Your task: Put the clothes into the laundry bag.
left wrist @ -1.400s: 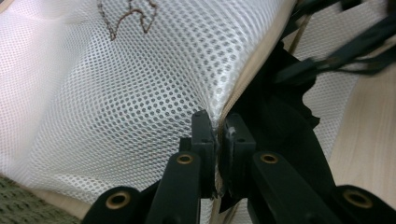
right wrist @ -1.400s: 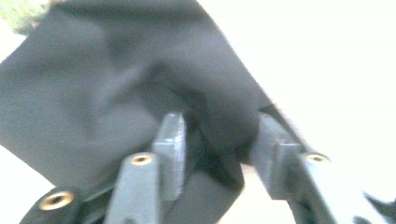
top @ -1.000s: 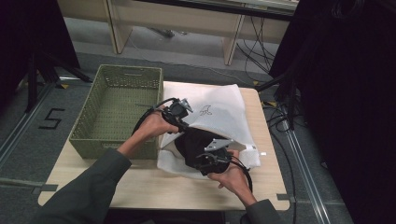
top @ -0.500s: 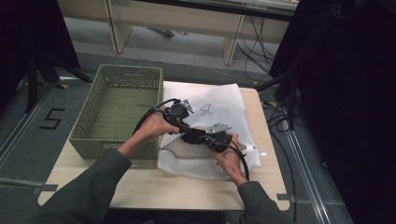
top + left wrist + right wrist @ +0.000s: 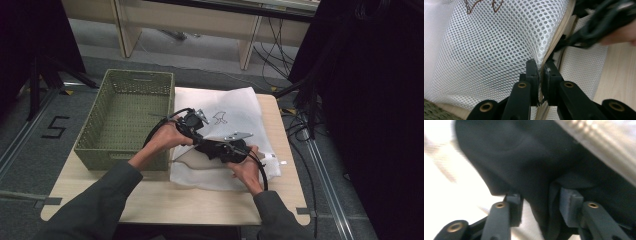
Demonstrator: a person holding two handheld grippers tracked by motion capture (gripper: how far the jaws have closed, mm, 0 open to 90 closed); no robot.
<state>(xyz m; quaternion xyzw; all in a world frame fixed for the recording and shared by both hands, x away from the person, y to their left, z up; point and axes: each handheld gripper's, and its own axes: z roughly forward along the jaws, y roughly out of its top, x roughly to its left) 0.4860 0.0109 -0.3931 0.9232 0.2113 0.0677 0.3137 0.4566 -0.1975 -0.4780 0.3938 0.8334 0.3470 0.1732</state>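
On the left of the pale wooden bench [image 5: 150, 200] sits a green woven basket [image 5: 125, 115]. Next to it lies a white mesh laundry bag [image 5: 235, 115] with a small brown drawing on it. The left gripper [image 5: 192, 121] holds the bag's open edge. Its jaws are pressed together, pinching the mesh right beside the beige zipper strip [image 5: 554, 47]. The right gripper [image 5: 220, 150] pokes a black cloth [image 5: 524, 165] into the opening of the bag. Its jaws stand a little apart with a fold of the black cloth between them, so it seems to hold the cloth loosely.

What could go wrong? The mesh could slip out of the left jaws, and then the mouth of the bag would fall shut. The black cloth could also bunch up at the edge and not go in, or catch on the zipper.

The bench stands on a grey floor [image 5: 45, 165]. A number five is marked on the floor at the left. Black curtains hang at both sides, and cables run along the right.
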